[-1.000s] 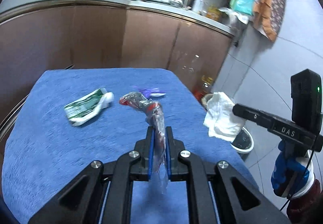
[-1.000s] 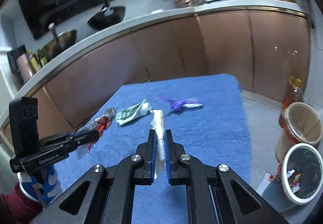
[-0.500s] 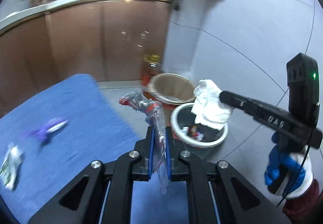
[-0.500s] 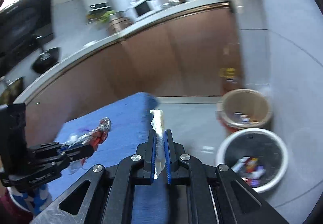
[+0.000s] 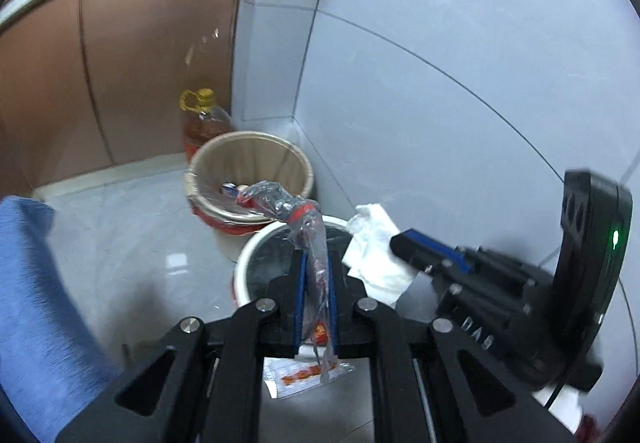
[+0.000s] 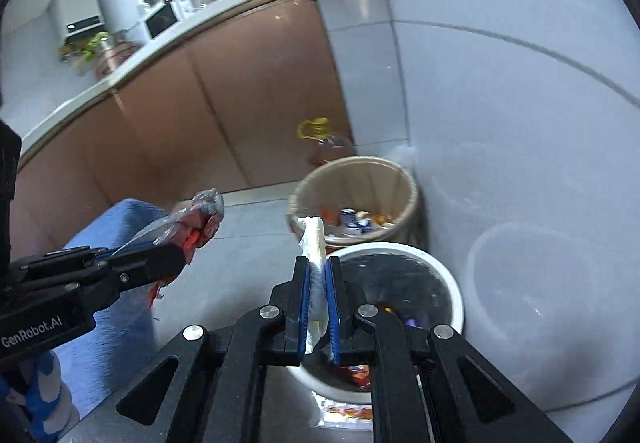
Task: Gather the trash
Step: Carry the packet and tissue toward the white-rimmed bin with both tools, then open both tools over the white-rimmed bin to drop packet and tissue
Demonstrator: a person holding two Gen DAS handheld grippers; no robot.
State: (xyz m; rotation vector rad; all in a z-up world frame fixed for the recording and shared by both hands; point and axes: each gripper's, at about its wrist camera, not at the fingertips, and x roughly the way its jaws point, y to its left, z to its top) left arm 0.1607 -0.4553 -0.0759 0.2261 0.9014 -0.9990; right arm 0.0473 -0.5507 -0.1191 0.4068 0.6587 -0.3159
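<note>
Since both grippers hover over the white bin (image 5: 256, 247), left gripper (image 5: 314, 283) pinching a plastic wrapper (image 5: 280, 203), right gripper (image 6: 318, 283) clamping a tissue (image 6: 314, 239), either could cling or flutter past the rim.

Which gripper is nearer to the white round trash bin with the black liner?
Right. The right gripper, holding the white tissue, hangs over the white round trash bin. The left gripper, holding the crumpled plastic wrapper, is off to its side.

The left gripper (image 5: 316, 283) jaws pinch a plastic wrapper (image 5: 298, 215); just beyond them sits a white bin (image 5: 250, 255), tissue (image 5: 378, 255) to their right.
</note>
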